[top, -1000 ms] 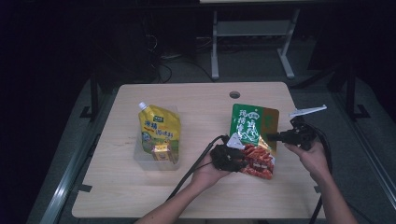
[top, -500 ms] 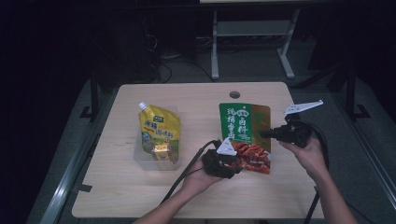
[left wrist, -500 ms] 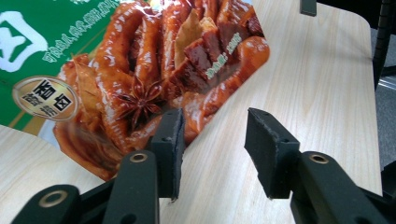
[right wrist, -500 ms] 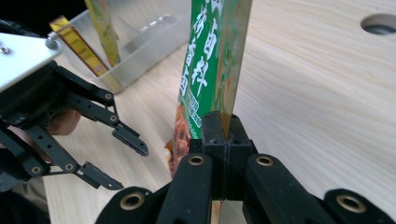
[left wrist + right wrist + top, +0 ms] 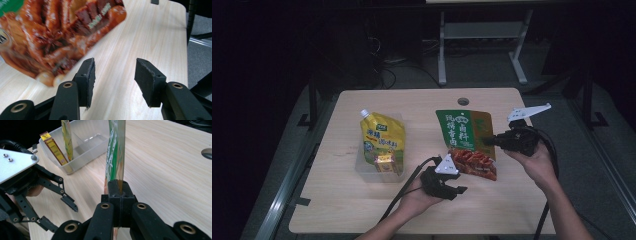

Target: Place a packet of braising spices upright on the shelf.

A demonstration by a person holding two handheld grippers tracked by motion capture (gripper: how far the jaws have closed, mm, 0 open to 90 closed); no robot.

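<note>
Green and red, the seasoning packet (image 5: 466, 144) stood over the tabletop (image 5: 362, 215) toward its right edge, about midway between the far and near edges, pinched at its right side by the right hand-held gripper (image 5: 490, 141). In the right gripper view that hand-held gripper (image 5: 119, 195) had its two black jaws pressed fully together on the thin edge of the packet (image 5: 115, 152), which rose edge-on straight up from the pads.

The left hand-held gripper (image 5: 460, 190) lay near the tabletop's near edge, just below the packet's lower, red-printed end. Its jaws had just been opening and stood roughly half apart with nothing between them; in the left gripper view the fingers (image 5: 88, 77) framed bare light wood, and the packet's red lower part (image 5: 55, 37) hung just beyond the left one, not touching it.

Toward the left edge of the tabletop sat a clear plastic bin (image 5: 362, 167) holding a yellow spouted pouch (image 5: 381, 137) upright, with a small brown-and-yellow packet (image 5: 384, 164) leaning at its front. A round cable hole (image 5: 463, 101) showed near the far edge. Black cables (image 5: 404, 192) trailed from the left hand-held gripper toward the near edge.
</note>
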